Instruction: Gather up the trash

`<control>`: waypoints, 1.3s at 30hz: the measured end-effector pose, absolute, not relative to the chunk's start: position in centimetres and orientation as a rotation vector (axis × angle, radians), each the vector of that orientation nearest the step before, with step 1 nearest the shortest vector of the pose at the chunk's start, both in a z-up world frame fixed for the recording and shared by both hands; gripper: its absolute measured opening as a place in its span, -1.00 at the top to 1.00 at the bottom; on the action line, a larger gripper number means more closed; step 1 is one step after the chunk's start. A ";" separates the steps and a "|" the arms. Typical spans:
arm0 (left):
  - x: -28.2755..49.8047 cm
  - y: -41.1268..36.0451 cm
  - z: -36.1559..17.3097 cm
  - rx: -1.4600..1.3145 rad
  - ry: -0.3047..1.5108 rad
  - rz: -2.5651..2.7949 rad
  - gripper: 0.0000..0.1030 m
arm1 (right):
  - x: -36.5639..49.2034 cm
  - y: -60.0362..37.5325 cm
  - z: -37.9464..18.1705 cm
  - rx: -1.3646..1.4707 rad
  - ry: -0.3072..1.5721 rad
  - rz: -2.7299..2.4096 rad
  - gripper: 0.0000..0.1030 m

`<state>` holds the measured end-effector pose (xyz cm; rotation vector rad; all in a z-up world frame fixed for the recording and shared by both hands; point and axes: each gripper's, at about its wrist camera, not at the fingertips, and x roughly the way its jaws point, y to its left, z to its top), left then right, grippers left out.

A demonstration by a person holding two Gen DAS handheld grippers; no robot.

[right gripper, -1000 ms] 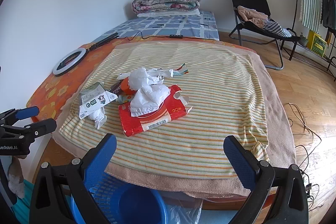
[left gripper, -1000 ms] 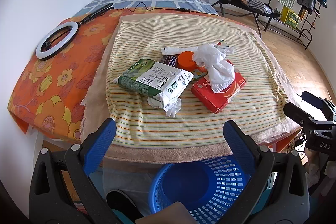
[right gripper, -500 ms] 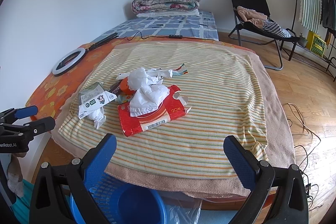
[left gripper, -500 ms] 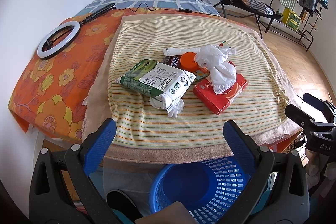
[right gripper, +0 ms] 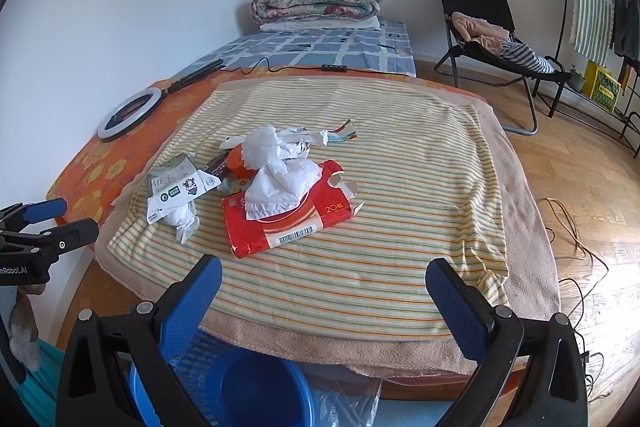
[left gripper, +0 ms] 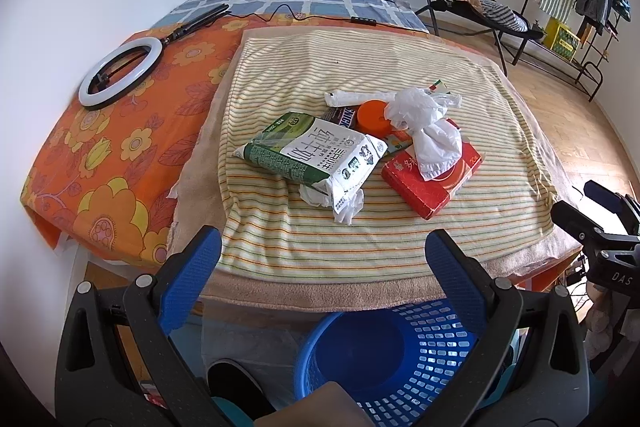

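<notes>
Left gripper (left gripper: 322,255) and right gripper (right gripper: 322,285): fingers spread wide, empty. Trash pile (left gripper: 356,143) mid striped towel (right gripper: 400,155) on the bed. Orange lid (left gripper: 372,115) partly hidden by crumpled plastic bag (left gripper: 424,123). Blue basket (left gripper: 436,359) below, rim cut off.

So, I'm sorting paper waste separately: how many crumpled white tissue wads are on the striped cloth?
2. One large wad lies on the red tissue pack; a smaller one sits against the milk carton's near end. More may be hidden in the pile.
</notes>
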<state>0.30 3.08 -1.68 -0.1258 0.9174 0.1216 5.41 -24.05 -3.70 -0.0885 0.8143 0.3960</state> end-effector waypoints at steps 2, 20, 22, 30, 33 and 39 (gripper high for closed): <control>0.2 3.4 -1.6 -0.125 0.912 0.134 -1.00 | 5.5 -24.3 -3.8 -0.092 0.813 0.386 -0.99; 4.7 10.1 -3.1 -0.397 1.051 0.157 -1.00 | 7.9 -23.7 -4.2 -0.085 0.851 0.432 -0.99; 5.9 10.8 -3.3 -0.415 1.063 0.169 -0.92 | 8.8 -23.6 -4.0 -0.069 0.866 0.444 -0.99; 9.5 12.8 -6.8 -0.563 1.155 0.183 -0.65 | 13.3 -22.1 -3.6 -0.025 0.885 0.448 -0.97; 10.4 13.1 -8.4 -0.629 1.193 0.167 -0.63 | 14.9 -21.3 -4.2 -0.015 0.903 0.462 -0.92; 11.7 13.6 -10.6 -0.756 1.235 0.144 -0.45 | 17.7 -19.7 -5.8 0.034 0.956 0.498 -0.85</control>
